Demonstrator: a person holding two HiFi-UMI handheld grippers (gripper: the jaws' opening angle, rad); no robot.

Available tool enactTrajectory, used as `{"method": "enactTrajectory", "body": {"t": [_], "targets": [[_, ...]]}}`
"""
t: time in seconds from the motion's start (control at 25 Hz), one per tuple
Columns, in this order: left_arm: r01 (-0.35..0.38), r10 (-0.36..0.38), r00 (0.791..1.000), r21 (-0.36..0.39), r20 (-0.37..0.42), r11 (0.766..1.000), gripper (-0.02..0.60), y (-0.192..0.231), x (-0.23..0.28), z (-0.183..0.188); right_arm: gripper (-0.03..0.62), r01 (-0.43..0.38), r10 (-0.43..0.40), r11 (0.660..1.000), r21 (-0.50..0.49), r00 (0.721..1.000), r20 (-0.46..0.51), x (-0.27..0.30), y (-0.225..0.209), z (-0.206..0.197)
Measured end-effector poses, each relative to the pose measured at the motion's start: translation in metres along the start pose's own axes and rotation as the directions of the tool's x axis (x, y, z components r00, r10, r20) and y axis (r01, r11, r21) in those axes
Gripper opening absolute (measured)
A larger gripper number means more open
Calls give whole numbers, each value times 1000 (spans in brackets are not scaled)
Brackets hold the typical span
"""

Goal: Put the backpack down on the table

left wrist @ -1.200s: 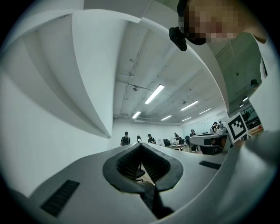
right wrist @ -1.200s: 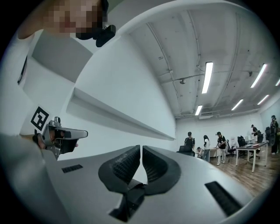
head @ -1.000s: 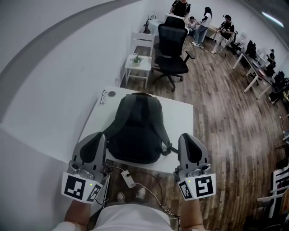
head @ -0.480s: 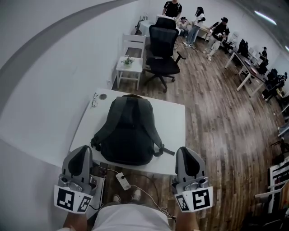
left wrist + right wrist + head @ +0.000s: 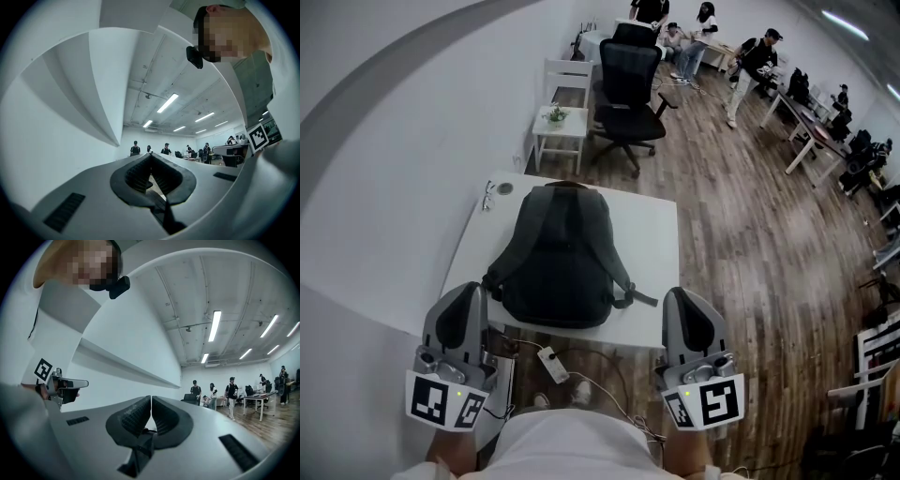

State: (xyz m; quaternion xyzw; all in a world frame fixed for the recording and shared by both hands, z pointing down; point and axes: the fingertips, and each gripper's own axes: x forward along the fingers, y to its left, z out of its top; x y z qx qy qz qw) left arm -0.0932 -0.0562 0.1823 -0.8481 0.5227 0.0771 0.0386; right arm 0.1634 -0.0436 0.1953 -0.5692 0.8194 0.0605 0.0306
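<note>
Black backpack [image 5: 558, 258] on table [image 5: 654, 239] shows only in head view.

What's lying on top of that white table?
A dark backpack lies flat; glasses and a small round thing sit at the far left corner. Anything beneath the backpack is covered.

Ceiling strip lights [image 5: 214, 332] bright; fisheye edges dark.

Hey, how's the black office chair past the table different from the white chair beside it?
The black office chair is bulkier, padded, on a splayed base; the white chair is slim with straight legs. The white chair holds a small potted plant; the black office chair's seat looks empty. Both stand beyond the table, near the wall.
</note>
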Motion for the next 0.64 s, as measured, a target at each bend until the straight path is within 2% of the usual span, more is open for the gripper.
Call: {"method": "enactTrajectory", "body": {"t": [0.64], "targets": [[6,-6,1000,-19,-26,1000,17,2,-8,-5,41,-13,14,1000,26,1000,-6,-4,14,-4]]}}
